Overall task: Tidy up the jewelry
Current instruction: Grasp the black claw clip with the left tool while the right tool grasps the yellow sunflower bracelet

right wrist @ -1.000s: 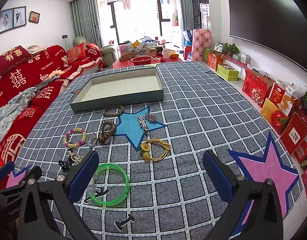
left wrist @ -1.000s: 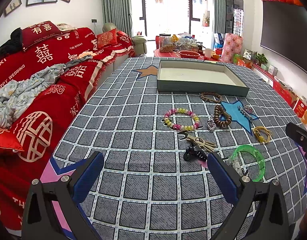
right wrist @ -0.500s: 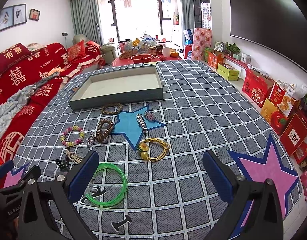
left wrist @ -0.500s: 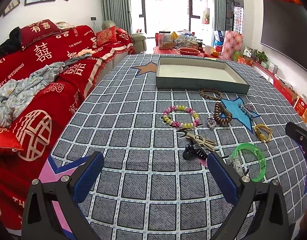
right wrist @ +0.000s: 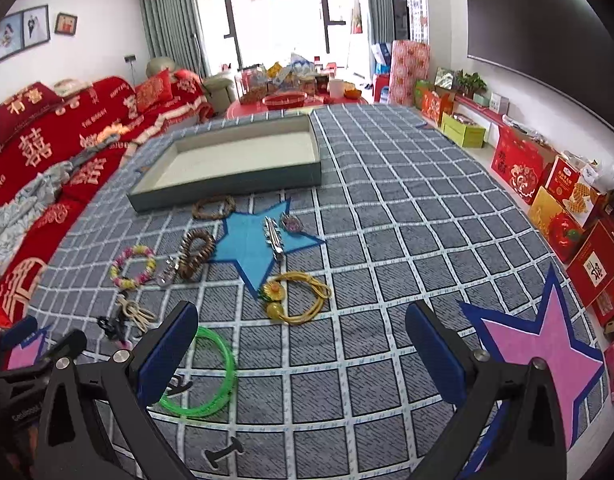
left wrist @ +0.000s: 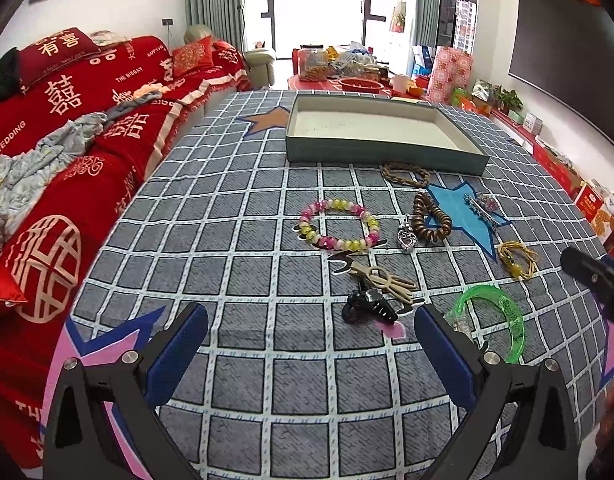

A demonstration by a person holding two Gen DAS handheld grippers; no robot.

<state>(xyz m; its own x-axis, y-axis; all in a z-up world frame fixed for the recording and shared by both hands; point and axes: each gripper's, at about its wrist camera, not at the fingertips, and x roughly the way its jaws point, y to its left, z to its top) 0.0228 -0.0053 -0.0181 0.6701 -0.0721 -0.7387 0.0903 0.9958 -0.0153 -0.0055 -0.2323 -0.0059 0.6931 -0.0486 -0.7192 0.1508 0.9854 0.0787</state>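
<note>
One shallow grey-blue tray [left wrist: 383, 156] at the far side of the checked cloth [left wrist: 247, 272], pale inside, nothing in it. Near side of the tray, loose on the cloth — one braided brown ring [left wrist: 405, 174], one pink-and-yellow bead bracelet [left wrist: 339, 230], one silver heart pendant [left wrist: 405, 238] just beside one coiled brown bead bracelet [left wrist: 429, 224], one silver hair clip [right wrist: 274, 236] on the blue star patch [right wrist: 247, 248], one small pinkish piece [right wrist: 291, 223] next to the clip. Closer in: one yellow cord bracelet [right wrist: 299, 298] with a flower and an amber bead, one beige comb-like clip [left wrist: 381, 276], one black claw clip [left wrist: 369, 306] touching it, one translucent green bangle [right wrist: 205, 372].

Left gripper [left wrist: 311, 350] spread wide, blue pads well apart, holding nothing, above bare cloth with the black claw clip between and beyond its fingers. Right gripper [right wrist: 303, 350] likewise wide and clear of everything — left finger [right wrist: 167, 350] overlapping the green bangle in view, contact impossible to tell.
</note>
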